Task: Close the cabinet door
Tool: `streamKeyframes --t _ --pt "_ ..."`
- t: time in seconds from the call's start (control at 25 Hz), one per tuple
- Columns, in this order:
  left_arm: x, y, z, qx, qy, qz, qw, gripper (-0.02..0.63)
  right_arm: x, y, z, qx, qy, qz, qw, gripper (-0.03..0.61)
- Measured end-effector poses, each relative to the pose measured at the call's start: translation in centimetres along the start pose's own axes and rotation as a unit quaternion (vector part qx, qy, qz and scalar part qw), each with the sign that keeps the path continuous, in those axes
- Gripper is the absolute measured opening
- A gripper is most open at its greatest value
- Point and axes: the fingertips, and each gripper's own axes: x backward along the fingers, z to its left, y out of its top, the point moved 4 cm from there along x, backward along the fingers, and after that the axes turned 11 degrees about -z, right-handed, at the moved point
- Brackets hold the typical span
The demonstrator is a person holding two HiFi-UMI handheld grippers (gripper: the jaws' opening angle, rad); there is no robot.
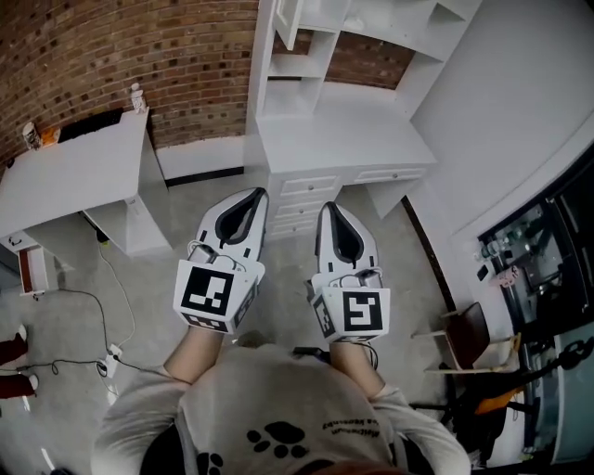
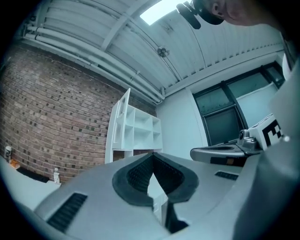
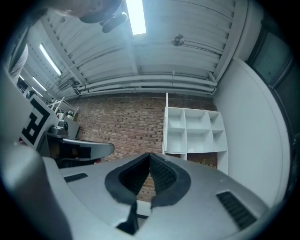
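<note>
A white shelf unit (image 1: 311, 56) stands on a white desk (image 1: 343, 130) against the brick wall. Its cabinet door (image 1: 288, 20) at the upper left stands open, swung out toward me. In the left gripper view the door (image 2: 123, 112) sticks out from the shelves (image 2: 140, 133). The right gripper view shows the door (image 3: 166, 122) edge-on beside the shelves (image 3: 194, 129). My left gripper (image 1: 252, 195) and right gripper (image 1: 329, 209) are side by side in front of the desk drawers, well short of the door. Both the left gripper (image 2: 152, 155) and the right gripper (image 3: 150, 154) are shut with nothing held.
A second white table (image 1: 74, 172) stands at the left with small items on it. Cables (image 1: 102, 306) and a power strip lie on the floor at the left. A chair (image 1: 464, 334) and dark equipment stand at the right, by the white wall.
</note>
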Motion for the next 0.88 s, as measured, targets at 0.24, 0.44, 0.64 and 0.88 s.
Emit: streamKeyframes --t 0.24,0.44,0.64,0.88 --pt "-1.3 -3.4 2.4 0.028 -0.005 0.029 0.9992 0.009 -1.7 -2.8 0.0 0.005 -0.004 0.034 0.999 0.010" --pt "-1.8 -4.5 4.5 0.035 0.005 0.035 0.9988 0.009 -3.8 -4.0 0.6 0.002 0.007 0.037 0.999 0.010" --pt "-2.6 -5.0 5.7 0.030 0.014 0.032 0.9989 0.009 -6.0 -4.8 1.0 -0.005 0.029 0.028 0.999 0.009" --pt "-5.3 -6.5 7.8 0.022 0.023 0.033 0.9990 0.009 -10.1 -6.6 0.1 -0.013 0.046 0.017 0.999 0.010"
